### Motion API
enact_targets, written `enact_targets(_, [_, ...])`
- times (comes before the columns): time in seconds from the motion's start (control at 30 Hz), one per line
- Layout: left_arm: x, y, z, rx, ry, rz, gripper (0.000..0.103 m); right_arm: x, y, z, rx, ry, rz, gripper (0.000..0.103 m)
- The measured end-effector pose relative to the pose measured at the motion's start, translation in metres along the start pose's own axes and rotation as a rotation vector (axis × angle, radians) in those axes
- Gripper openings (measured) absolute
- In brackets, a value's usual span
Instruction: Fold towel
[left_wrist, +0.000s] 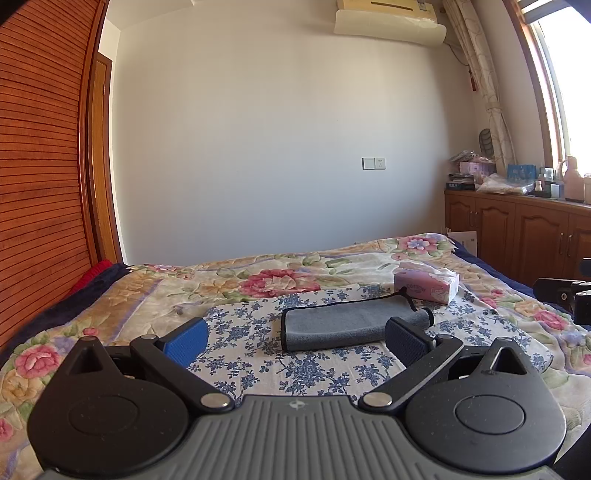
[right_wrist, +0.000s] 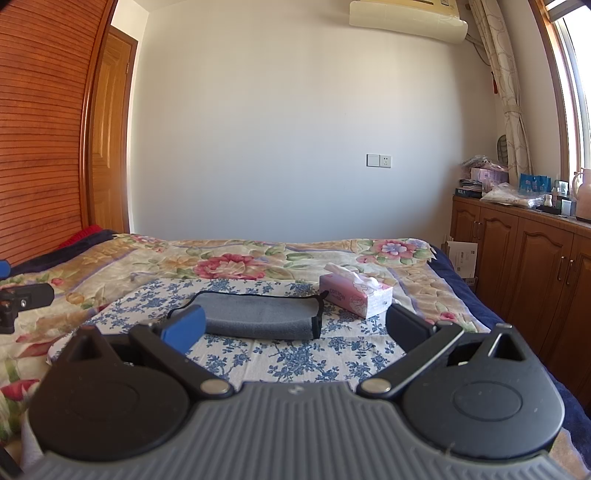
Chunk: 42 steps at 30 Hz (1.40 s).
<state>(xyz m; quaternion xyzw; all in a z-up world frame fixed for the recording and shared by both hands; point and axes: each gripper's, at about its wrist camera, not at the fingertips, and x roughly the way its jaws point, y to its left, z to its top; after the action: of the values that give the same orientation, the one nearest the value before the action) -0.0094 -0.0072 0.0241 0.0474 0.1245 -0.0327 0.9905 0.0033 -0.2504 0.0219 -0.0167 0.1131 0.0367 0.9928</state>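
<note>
A grey towel (left_wrist: 343, 323) with black edging lies folded into a narrow strip on a blue-flowered white cloth (left_wrist: 295, 369) on the bed. It also shows in the right wrist view (right_wrist: 258, 314). My left gripper (left_wrist: 295, 341) is open and empty, held just short of the towel's near edge. My right gripper (right_wrist: 295, 326) is open and empty, also short of the towel's near side. Part of the right gripper's body shows at the right edge of the left wrist view (left_wrist: 569, 295). Part of the left gripper's body shows at the left edge of the right wrist view (right_wrist: 22, 299).
A pink tissue box (left_wrist: 426, 282) stands just beyond the towel's right end, also in the right wrist view (right_wrist: 354, 293). A floral quilt (left_wrist: 258, 277) covers the bed. A wooden cabinet (right_wrist: 535, 258) with clutter stands on the right. A wooden wardrobe (left_wrist: 40, 166) stands on the left.
</note>
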Motion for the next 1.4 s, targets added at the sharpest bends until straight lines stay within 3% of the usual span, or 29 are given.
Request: enact_targets(1.4, [0.0026, 0.0055, -0.0041, 0.006, 0.004, 0.003, 0.103, -0.0001, -0.0003, 0.0002, 0.001, 0.0, 0.0, 0.103])
